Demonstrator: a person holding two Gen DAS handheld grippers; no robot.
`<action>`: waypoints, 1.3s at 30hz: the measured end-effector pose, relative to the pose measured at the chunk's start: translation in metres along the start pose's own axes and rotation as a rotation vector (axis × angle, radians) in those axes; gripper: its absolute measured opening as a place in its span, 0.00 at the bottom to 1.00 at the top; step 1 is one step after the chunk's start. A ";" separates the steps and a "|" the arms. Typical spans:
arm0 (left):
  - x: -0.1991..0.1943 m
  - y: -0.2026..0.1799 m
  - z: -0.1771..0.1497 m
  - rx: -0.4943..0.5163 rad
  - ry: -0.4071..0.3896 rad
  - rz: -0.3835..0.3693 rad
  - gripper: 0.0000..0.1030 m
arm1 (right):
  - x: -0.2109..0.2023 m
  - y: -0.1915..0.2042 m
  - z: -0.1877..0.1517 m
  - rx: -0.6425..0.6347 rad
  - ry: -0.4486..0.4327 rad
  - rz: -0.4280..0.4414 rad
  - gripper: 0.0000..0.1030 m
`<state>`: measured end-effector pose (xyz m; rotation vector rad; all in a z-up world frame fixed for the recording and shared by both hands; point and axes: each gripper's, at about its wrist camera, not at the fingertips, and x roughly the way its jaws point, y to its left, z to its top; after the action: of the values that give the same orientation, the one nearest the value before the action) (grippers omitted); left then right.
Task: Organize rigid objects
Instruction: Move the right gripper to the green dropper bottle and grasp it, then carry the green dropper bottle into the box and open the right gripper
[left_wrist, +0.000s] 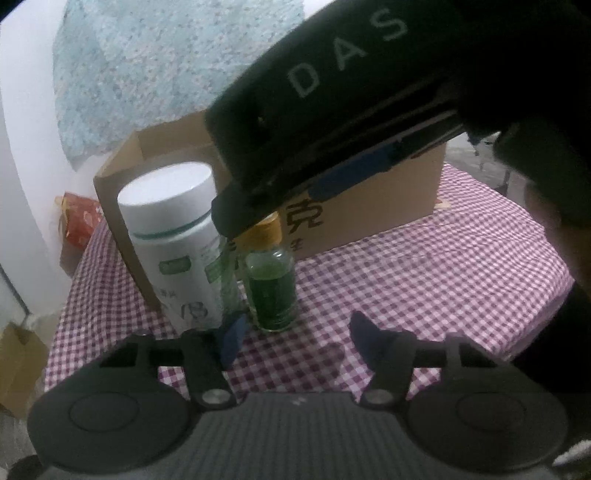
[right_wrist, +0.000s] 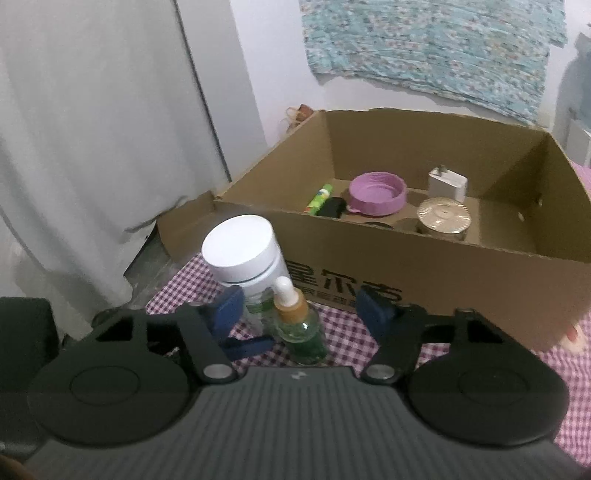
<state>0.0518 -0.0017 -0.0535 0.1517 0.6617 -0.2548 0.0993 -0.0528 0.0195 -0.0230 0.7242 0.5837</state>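
The right tool (right_wrist: 299, 317) stands part spread with the dropper bottle (right_wrist: 298, 325) between its pads, not yet pinched. The left tool (left_wrist: 295, 338) is part spread too, empty, just short of that bottle (left_wrist: 271, 291). Both seem set on a pickup; which will take it I cannot tell. The next move calls for closing squarely on the glass, then lifting over the near wall of the box (right_wrist: 443, 273). The white jar (right_wrist: 243, 254) stands touching or just beside the bottle, so room on that side is tight. The checked surface (left_wrist: 424, 277) lies open on the other side.
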 end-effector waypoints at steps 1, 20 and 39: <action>0.002 0.001 -0.001 -0.009 0.004 0.001 0.53 | 0.003 0.001 0.001 -0.009 0.005 0.002 0.50; 0.016 0.005 0.002 -0.081 -0.004 -0.014 0.27 | 0.004 -0.013 0.003 0.024 0.038 0.020 0.19; 0.016 -0.020 0.017 0.014 -0.023 -0.019 0.32 | -0.024 -0.030 -0.006 0.103 0.022 0.004 0.19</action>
<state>0.0681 -0.0280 -0.0514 0.1558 0.6385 -0.2789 0.0965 -0.0917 0.0252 0.0674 0.7753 0.5500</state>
